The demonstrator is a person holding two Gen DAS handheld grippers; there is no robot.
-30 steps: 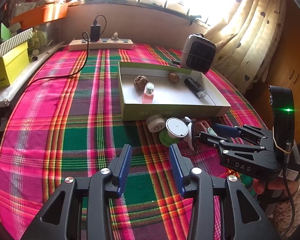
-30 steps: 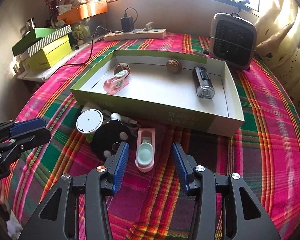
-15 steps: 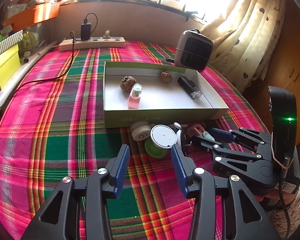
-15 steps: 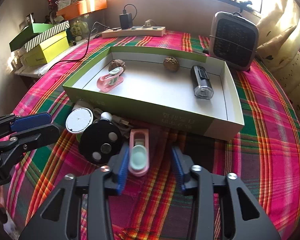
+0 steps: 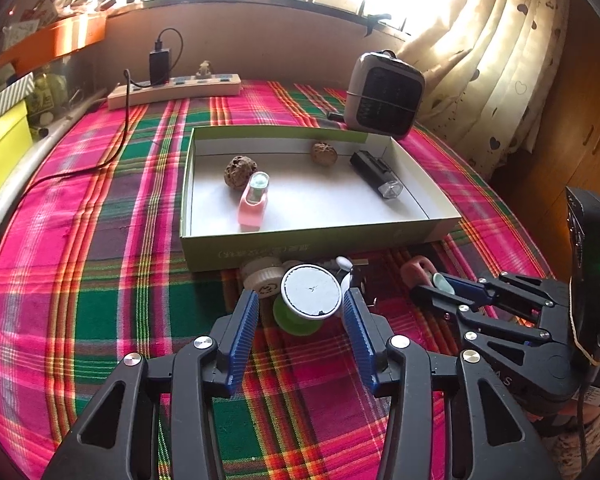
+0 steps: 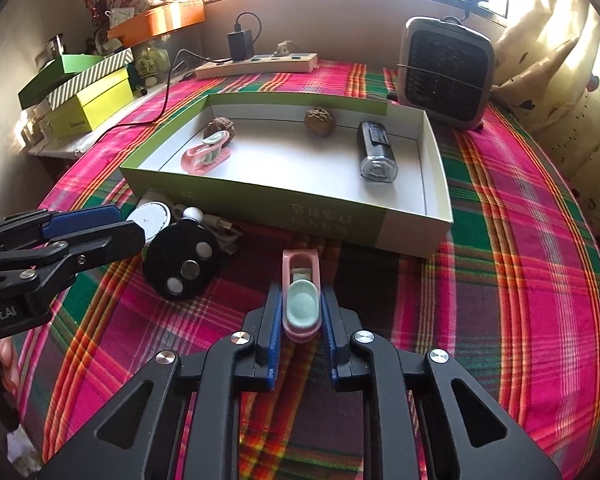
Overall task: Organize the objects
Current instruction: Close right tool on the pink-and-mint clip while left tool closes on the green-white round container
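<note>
So far the shallow box (image 6: 436, 168) holds two walnuts, a flashlight and one pink clip. The right gripper (image 6: 300, 316) has just closed its fingers on a second pink clip (image 6: 301, 300) lying on the plaid surface (image 6: 520, 280). The left gripper (image 5: 300, 312), fingers apart and just widened, straddles a white-capped spool (image 5: 311, 290) without touching it; a black disc (image 6: 182, 266) also remains outside.

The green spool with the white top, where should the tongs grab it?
Grab the green spool by its round white top, one pad on each side, coming down from the near side. The left tongs are open around it there. The box and other pieces crowd its far side.
</note>
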